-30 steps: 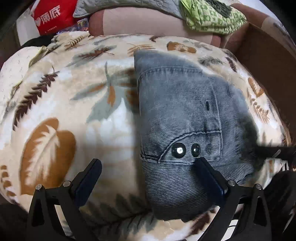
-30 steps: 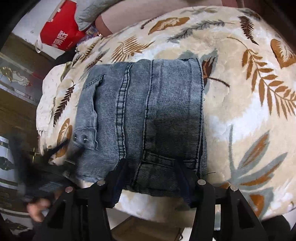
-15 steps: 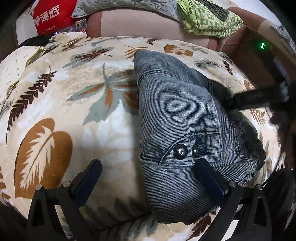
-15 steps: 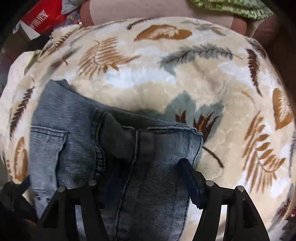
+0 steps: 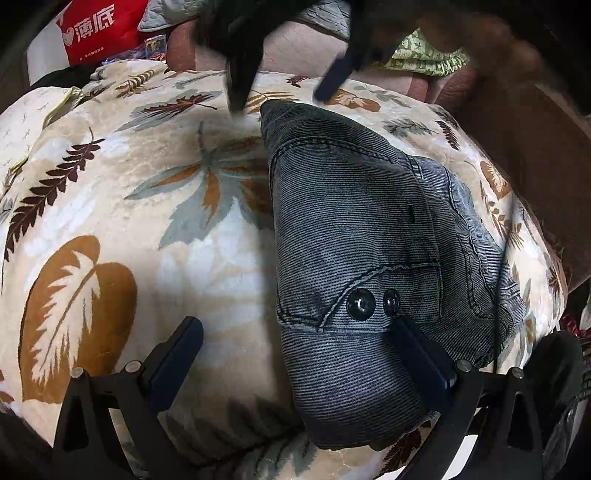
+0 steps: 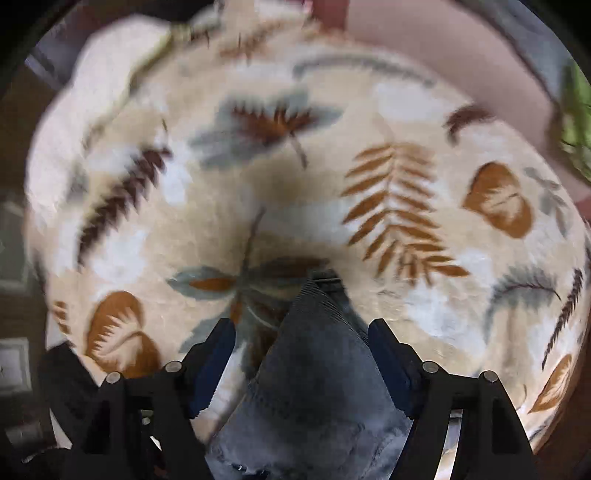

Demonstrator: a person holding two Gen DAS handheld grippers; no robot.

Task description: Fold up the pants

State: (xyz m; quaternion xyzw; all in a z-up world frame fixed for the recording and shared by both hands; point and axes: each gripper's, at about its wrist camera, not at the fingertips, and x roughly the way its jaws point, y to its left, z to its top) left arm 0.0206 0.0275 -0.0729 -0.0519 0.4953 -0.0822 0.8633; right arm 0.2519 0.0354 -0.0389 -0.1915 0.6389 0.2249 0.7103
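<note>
Folded jeans sit right of centre on the leafy blanket. Left claw spread wide, one pad resting on denim. Right claw has just been opening, nothing pinched. That loose top layer could easily flop open.

— What colours are on the blanket?
— Cream, printed with rust-brown, dark brown and grey-blue leaves.
— And the pants on it?
— Faded blue-grey ribbed denim, two dark round snaps. Beyond the blanket, a red bag with white characters and a green patterned cloth.
</note>
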